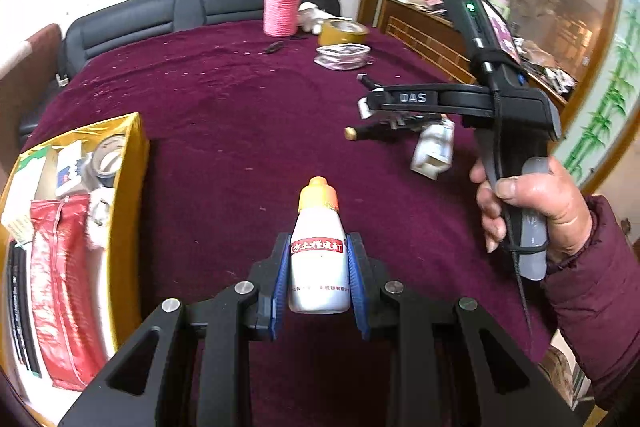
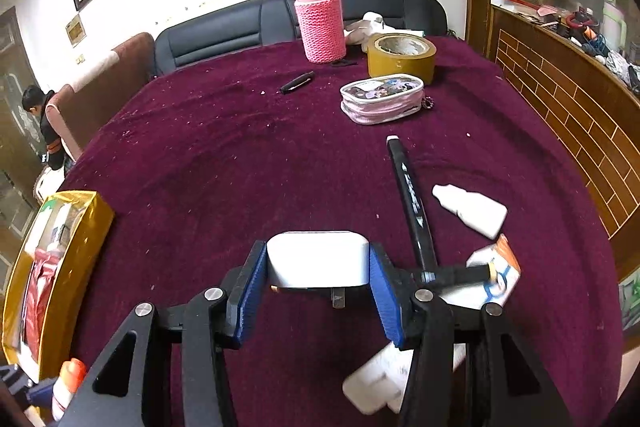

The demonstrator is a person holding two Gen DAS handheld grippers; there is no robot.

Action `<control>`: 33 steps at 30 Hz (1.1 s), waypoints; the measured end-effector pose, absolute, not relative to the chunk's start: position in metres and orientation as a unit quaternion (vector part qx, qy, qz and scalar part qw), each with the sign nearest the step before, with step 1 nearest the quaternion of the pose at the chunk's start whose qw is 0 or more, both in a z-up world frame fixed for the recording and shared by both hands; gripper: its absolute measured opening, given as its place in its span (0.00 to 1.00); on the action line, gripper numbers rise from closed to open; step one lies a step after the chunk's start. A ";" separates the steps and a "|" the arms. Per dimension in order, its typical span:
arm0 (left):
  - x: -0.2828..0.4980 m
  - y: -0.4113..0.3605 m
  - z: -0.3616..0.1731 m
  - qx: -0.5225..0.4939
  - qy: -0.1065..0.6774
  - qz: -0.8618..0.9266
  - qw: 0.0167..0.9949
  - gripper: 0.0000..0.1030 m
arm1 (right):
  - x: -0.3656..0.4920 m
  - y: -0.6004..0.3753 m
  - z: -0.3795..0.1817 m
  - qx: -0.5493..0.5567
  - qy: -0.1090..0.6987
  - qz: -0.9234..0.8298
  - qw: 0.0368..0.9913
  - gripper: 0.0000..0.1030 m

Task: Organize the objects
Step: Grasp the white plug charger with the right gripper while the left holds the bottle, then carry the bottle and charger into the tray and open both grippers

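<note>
My left gripper (image 1: 319, 267) is shut on a white bottle with an orange cap (image 1: 319, 247), held above the purple tablecloth, just right of the yellow box (image 1: 128, 163). My right gripper (image 2: 318, 263) is shut on a white charger plug (image 2: 318, 259), above the cloth near the right side. The right gripper also shows in the left wrist view (image 1: 366, 99), held by a hand. Under and beside it lie a black pen (image 2: 412, 203), a small white bottle (image 2: 472, 211), a white and orange carton (image 2: 496, 275) and a white tube (image 2: 384, 379).
The yellow box (image 2: 80, 227) at the left holds a red pouch (image 1: 60, 287), tape rolls and cards. At the far side stand a pink knitted flask (image 2: 322, 23), a brown tape roll (image 2: 400, 55), a clear pink pouch (image 2: 382, 99) and a dark pen (image 2: 296, 83). A wooden counter (image 2: 560, 99) runs along the right.
</note>
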State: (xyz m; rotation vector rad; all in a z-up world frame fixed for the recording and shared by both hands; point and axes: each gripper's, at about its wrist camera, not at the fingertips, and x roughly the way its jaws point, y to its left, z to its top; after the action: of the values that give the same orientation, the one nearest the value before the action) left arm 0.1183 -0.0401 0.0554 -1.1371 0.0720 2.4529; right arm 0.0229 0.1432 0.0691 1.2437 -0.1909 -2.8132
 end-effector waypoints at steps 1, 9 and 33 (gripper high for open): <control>0.122 -0.038 0.056 -0.410 0.025 0.885 0.222 0.26 | 0.026 0.143 0.069 0.404 -0.064 -0.912 0.032 0.52; 0.145 -0.032 0.062 -0.397 0.015 0.882 0.253 0.26 | 0.060 0.137 0.085 0.396 -0.087 -0.912 0.055 0.52; 0.183 -0.066 0.072 -0.367 -0.027 0.885 0.284 0.26 | 0.115 0.060 0.121 0.376 -0.054 -0.918 0.117 0.53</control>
State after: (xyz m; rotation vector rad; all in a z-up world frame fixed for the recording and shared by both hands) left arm 0.1830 -0.0657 0.0722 -0.9822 -0.0718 2.3691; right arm 0.1152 0.0603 0.1212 1.0991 -0.1572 -2.6863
